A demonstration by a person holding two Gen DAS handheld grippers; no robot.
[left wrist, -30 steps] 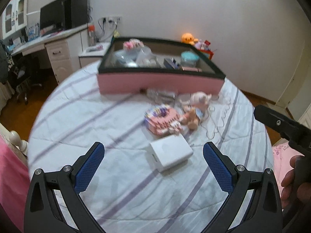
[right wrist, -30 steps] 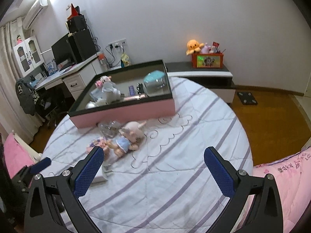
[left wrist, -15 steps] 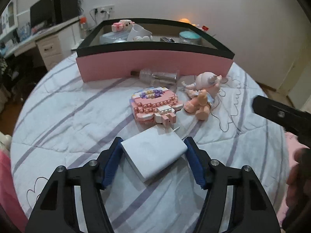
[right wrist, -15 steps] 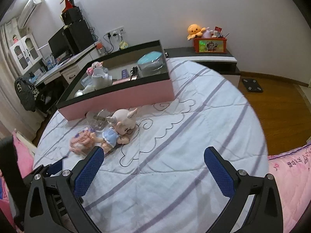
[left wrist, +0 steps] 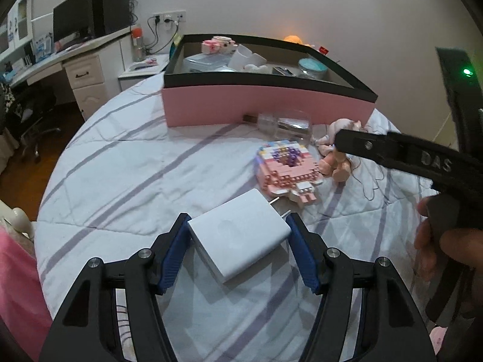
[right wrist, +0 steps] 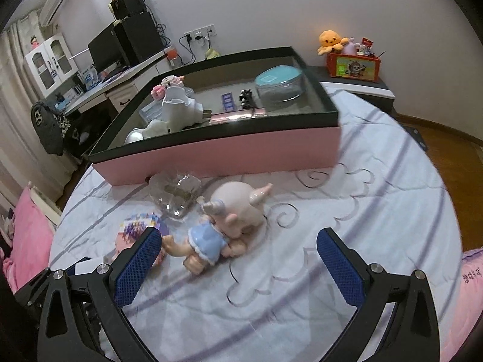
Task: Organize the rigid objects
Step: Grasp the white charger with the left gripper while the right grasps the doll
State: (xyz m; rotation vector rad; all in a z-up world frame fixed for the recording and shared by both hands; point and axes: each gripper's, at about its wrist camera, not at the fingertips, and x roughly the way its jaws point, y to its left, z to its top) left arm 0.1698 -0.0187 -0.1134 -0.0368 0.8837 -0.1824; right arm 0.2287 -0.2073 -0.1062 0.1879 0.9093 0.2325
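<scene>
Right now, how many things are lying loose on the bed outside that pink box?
4: white charger in the left gripper, block toy, doll, clear bottle by the pink box. Others may be hidden.

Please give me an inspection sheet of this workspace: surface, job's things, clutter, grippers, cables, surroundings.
Surface: white bedspread with purple stripes, wrinkled.
Job's things: white charger block, prongs out; pink brick model; clear glass bottle lying against the box; pig doll on its side; pink storage box, partly filled.
Clutter: nothing seen beyond these on the bed.
Grippers: left gripper, jaws closed on the charger block; right gripper, jaws wide, empty, doll just ahead.
Cables: wall socket leads behind the bed.
Surroundings: desk with monitor; orange plush octopus on a side shelf.
</scene>
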